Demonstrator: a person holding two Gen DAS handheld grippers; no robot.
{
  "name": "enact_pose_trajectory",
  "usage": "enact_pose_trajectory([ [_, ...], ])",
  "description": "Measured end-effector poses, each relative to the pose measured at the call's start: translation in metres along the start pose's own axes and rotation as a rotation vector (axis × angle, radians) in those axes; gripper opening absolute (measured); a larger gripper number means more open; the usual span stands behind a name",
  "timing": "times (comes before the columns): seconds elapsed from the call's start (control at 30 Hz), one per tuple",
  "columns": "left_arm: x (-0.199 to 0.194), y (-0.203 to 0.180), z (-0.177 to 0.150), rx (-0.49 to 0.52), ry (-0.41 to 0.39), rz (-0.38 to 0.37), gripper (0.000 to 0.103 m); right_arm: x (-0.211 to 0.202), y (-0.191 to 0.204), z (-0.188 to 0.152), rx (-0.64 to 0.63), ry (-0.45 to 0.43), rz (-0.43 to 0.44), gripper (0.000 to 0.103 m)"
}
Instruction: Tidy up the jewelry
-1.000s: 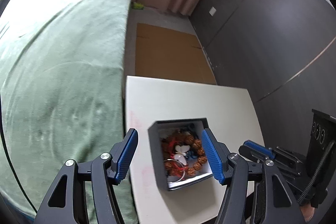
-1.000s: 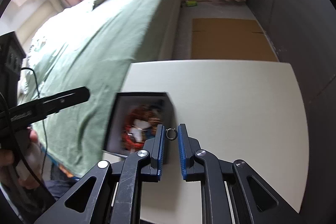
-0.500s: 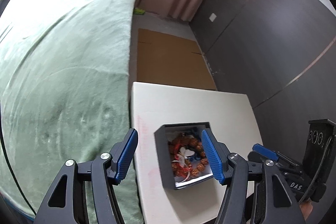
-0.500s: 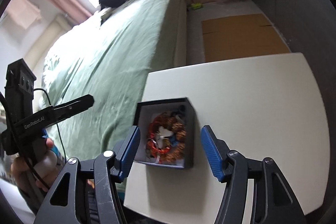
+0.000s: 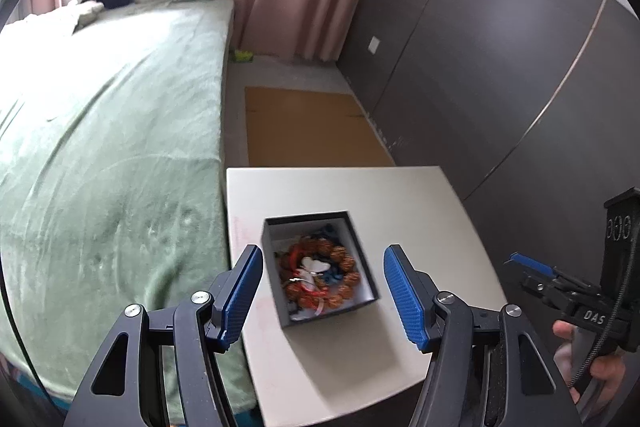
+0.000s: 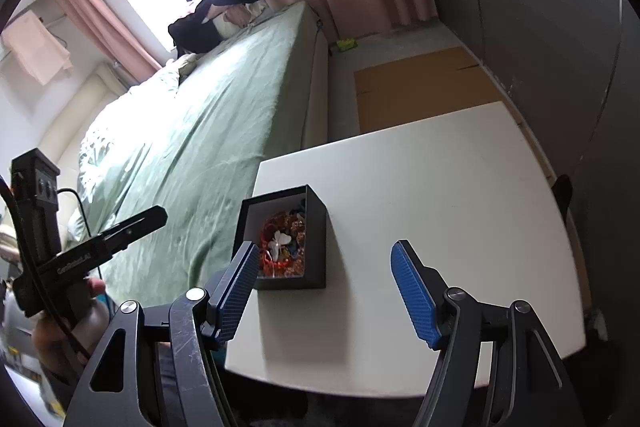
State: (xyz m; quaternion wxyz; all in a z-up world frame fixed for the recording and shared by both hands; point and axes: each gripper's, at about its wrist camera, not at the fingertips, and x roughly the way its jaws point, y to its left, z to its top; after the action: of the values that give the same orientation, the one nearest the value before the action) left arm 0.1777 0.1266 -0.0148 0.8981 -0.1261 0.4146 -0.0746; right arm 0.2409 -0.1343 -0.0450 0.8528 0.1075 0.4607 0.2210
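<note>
left gripper (image 5: 323, 293) and right gripper (image 6: 323, 294) both spread wide, holding nothing, above a white table (image 5: 420, 203). the black jewelry box (image 5: 320, 267) sits near the bed-side edge. only the left view clearly shows the beaded bracelet (image 5: 344, 279).

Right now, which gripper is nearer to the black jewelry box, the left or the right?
Left, though only slightly. The left gripper is open, its fingers framing the black jewelry box in its own view. The right gripper is open too, held back with the box off its left finger.
</note>
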Motion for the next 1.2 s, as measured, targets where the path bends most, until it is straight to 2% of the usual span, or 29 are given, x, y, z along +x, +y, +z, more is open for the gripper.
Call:
enact_pose_trajectory([
  [0.1,-0.015,-0.017,-0.008,0.027,-0.048,-0.023,0.076,-0.013,-0.001,-0.006,-0.004,-0.023,-0.013,0.072],
  [0.17,-0.025,-0.03,-0.014,0.05,-0.081,-0.043,0.091,-0.023,-0.003,-0.011,-0.008,-0.04,-0.008,0.075],
  [0.27,-0.039,-0.042,-0.021,0.048,-0.115,-0.055,0.092,-0.036,-0.007,-0.018,-0.006,-0.055,-0.028,0.082],
  [0.33,-0.048,-0.048,-0.026,0.032,-0.129,-0.05,0.093,-0.043,-0.008,-0.022,-0.003,-0.062,-0.029,0.092],
  [0.53,-0.076,-0.062,-0.043,0.023,-0.19,-0.022,0.103,-0.064,-0.008,-0.039,-0.014,-0.094,-0.021,0.103],
  [1.2,-0.158,-0.111,-0.106,0.113,-0.315,0.045,0.103,-0.155,-0.001,-0.1,-0.073,-0.228,-0.077,0.103],
])
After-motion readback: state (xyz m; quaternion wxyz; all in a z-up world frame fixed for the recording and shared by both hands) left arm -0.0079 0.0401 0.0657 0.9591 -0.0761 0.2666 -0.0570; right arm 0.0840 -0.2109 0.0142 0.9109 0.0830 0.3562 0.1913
